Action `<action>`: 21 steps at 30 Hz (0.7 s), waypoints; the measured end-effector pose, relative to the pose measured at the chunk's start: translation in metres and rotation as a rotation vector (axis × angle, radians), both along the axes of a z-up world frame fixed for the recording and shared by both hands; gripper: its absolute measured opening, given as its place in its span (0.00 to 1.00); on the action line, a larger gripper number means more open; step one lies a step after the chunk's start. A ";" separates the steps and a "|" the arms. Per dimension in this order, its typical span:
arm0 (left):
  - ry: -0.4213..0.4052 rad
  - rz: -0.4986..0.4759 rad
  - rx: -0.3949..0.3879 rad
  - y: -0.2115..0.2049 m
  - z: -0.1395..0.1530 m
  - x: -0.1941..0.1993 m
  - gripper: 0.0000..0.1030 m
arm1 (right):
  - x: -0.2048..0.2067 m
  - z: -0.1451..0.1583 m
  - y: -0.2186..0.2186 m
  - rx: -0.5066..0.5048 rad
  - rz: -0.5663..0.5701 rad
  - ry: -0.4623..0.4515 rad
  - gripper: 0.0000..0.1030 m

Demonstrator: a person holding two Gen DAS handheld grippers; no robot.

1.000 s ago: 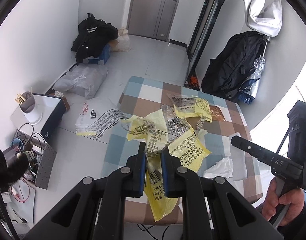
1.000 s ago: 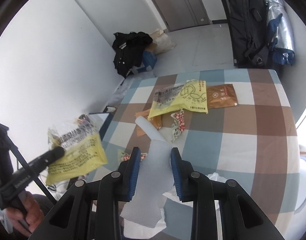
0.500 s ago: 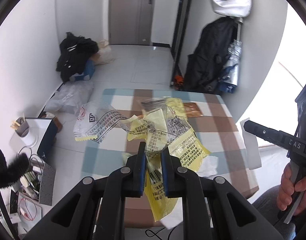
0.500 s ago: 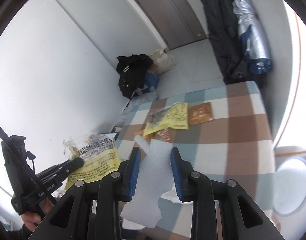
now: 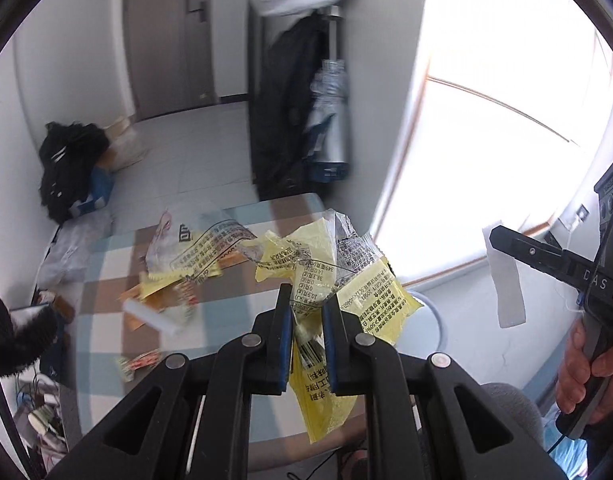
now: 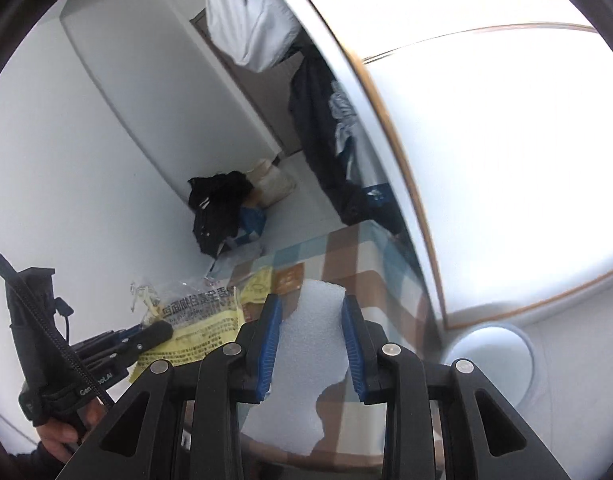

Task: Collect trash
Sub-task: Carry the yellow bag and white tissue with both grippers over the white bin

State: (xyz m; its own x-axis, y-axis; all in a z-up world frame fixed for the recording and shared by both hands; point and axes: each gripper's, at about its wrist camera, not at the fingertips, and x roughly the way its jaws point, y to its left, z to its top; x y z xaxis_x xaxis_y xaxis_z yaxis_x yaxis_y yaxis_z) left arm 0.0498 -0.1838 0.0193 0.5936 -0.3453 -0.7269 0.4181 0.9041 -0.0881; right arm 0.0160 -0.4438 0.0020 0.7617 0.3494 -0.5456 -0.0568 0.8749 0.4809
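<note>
The left claw (image 5: pixel 307 312) is held up above the bench, its blue-padded fingers (image 5: pixel 285 344) pinched close on a bunch of wrappers. The right claw (image 6: pixel 311 336) is raised too, its fingers (image 6: pixel 268 344) clamped on a white foam sheet. A bare right hand (image 5: pixel 590 368) grips the handle; the left hand (image 6: pixel 66 428) likewise.

Daylight floods both views from the large blown-out window (image 5: pixel 486 128) at two o'clock, washing that side to pure white. Motion blur smears the checked blue-and-brown tablecloth (image 5: pixel 106 280) and grey door (image 5: pixel 162 36). Fisheye curvature bends edges; black vignette rims every corner.
</note>
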 end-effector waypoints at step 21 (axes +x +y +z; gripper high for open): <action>0.327 -0.166 0.146 -0.160 -0.103 0.067 0.09 | 0.035 -0.152 -0.140 0.055 -0.248 0.300 0.29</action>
